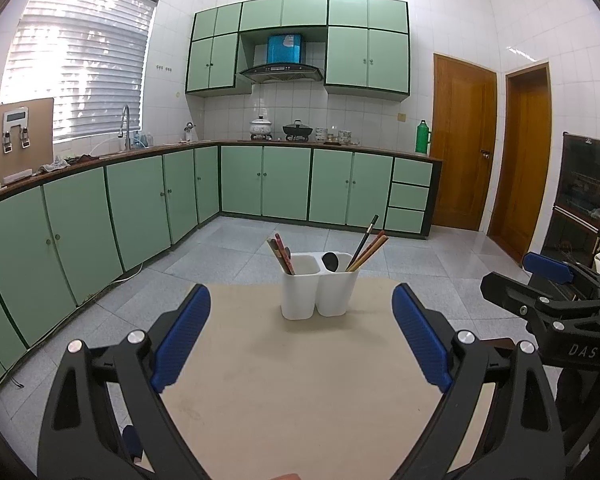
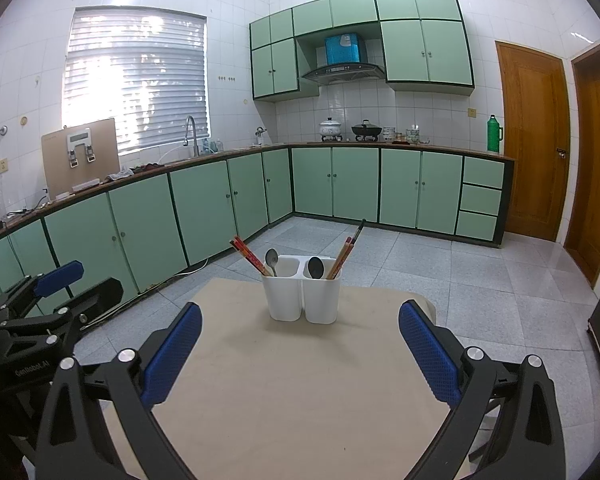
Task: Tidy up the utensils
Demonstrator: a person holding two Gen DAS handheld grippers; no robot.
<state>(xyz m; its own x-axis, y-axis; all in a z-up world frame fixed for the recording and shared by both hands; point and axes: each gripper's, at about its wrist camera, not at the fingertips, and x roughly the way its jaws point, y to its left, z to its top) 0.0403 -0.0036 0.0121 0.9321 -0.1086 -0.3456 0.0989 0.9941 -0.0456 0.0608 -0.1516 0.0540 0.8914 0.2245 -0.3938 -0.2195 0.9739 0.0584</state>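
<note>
A white two-compartment utensil holder (image 1: 319, 294) (image 2: 302, 298) stands near the far edge of a beige table (image 1: 292, 384) (image 2: 292, 392). Its left compartment holds reddish chopsticks (image 1: 281, 253) (image 2: 250, 257) and a metal spoon (image 2: 271, 260). The right compartment holds a dark spoon (image 1: 330, 261) (image 2: 315, 267) and more chopsticks (image 1: 368, 250) (image 2: 346, 254). My left gripper (image 1: 302, 304) is open, well short of the holder, with nothing between its blue pads. My right gripper (image 2: 300, 322) is likewise open and empty. Each gripper shows at the other view's edge.
Green kitchen cabinets (image 1: 140, 204) run along the left and back walls, with pots (image 1: 298, 130) and a green thermos (image 1: 422, 137) on the counter. Two wooden doors (image 1: 464, 140) are at the right. A dark cabinet (image 1: 584, 200) stands at far right. Grey tiled floor surrounds the table.
</note>
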